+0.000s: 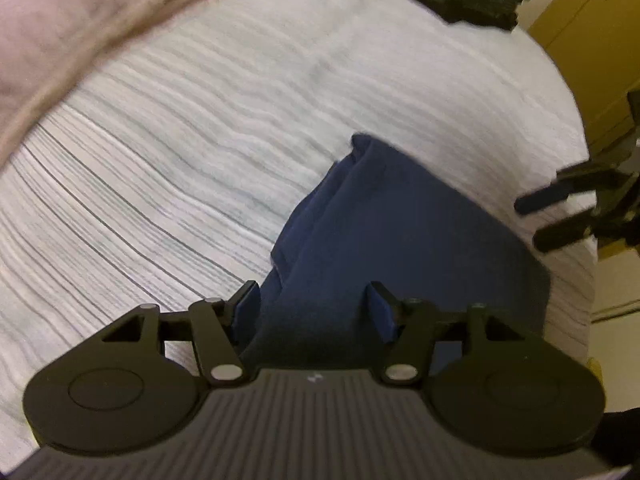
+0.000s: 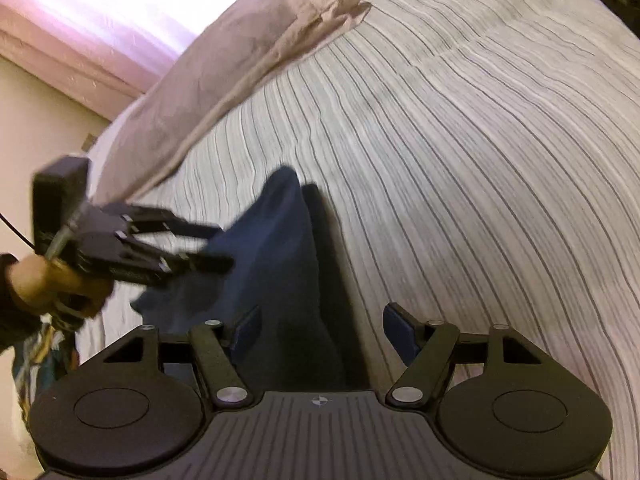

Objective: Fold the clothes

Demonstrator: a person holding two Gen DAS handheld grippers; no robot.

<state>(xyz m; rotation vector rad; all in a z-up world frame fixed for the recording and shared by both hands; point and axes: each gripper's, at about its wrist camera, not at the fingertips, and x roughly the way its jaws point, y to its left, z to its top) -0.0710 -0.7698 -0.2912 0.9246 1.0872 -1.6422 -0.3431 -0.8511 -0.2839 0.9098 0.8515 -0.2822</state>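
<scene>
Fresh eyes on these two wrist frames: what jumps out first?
The navy garment, bunched on the striped bedspread, dominates both views. Both grippers are open: the left gripper straddles the cloth's near end, the right gripper hangs over it. A pinkish pillow lies at the bed's head.

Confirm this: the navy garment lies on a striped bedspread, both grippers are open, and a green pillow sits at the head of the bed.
Only the colour is wrong. The pillow is pinkish beige, not green, as the right wrist view shows. The rest stands: the navy garment lies on the striped bedspread, and the left gripper and right gripper are open.
</scene>
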